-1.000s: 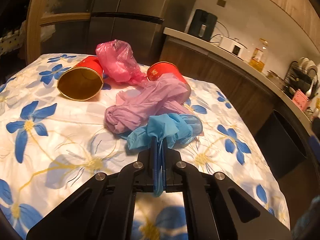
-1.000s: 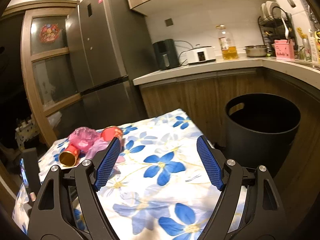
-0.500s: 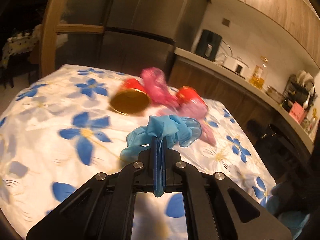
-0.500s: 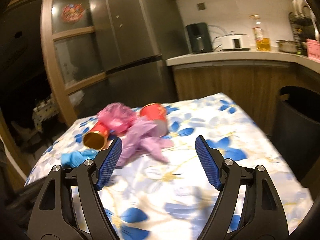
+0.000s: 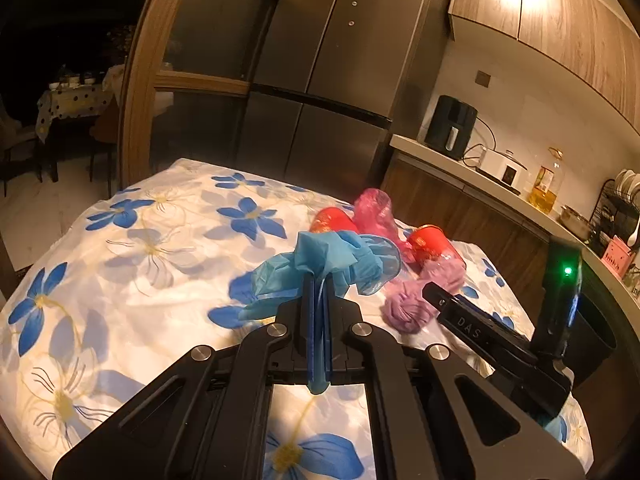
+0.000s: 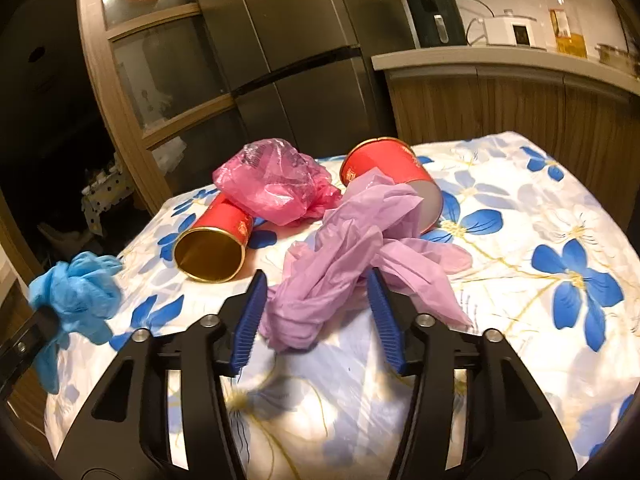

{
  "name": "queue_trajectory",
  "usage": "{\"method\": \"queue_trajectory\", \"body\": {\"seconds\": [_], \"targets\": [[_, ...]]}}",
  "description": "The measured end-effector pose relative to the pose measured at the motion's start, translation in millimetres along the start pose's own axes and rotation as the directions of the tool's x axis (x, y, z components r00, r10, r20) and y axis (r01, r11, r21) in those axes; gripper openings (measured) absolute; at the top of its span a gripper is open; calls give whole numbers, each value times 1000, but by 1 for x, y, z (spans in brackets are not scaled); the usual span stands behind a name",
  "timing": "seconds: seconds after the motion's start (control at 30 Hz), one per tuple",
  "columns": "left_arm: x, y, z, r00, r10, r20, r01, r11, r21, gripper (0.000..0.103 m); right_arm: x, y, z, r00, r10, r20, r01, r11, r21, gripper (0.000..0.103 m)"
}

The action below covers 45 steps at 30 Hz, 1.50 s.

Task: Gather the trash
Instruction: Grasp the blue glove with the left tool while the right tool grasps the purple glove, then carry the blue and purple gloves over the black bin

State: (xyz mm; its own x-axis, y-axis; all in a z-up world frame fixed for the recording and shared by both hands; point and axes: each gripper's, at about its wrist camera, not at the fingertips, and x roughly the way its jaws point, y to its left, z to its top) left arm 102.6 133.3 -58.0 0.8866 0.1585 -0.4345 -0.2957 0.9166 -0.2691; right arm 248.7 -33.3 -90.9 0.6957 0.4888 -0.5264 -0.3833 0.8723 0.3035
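Nearest in the left wrist view, the left gripper (image 5: 319,312) is clamped tight on a crumpled blue glove (image 5: 328,264), whose loose end hangs out below the pinched pads while the bulk bunches above them, lifted off the floral tablecloth (image 5: 132,264). In the right wrist view the right gripper (image 6: 316,312) has just been closing; its blue pads (image 6: 250,312) stand at a middling width on either side of a crumpled purple glove (image 6: 340,264) lying on the cloth, the left pad just beside the glove's bunched end, though whether either pad presses on it I cannot tell. Just beyond the purple glove lies a red cup (image 6: 394,168) on its side, the glove draped across its mouth. To the left, another red cup (image 6: 218,240) lies tipped with its gold inside facing the camera, and a pink plastic bag (image 6: 276,180) rests partly on top of it, between the two cups. Farther back stands a dark refrigerator (image 6: 288,40), with a wooden counter (image 6: 500,64) to its right carrying a black appliance (image 6: 434,16). At the right edge of the left wrist view, a black bin (image 5: 592,332) sits beside the table.
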Motion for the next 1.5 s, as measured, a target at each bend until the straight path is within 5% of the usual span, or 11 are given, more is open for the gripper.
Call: {"method": "queue_trajectory", "body": {"seconds": [0.13,0.23,1.03,1.5], "targets": [[0,4,2,1000,-2,1,2,1000,-6,3,10,-2,1,999,12,-36,-11,1000,18,14],[-1,5,3,1000,0,7,0,1000,-4,3,7,-2,1,999,26,-28,-25,1000,16,3],[-21,-66,-3,997,-77,29,74,993,95,3,-142,-42,12,977,42,209,-43,999,-2,2],[-13,-146,-7,981,-192,9,187,962,197,3,-203,-105,19,945,-77,318,57,996,73,2]]}}
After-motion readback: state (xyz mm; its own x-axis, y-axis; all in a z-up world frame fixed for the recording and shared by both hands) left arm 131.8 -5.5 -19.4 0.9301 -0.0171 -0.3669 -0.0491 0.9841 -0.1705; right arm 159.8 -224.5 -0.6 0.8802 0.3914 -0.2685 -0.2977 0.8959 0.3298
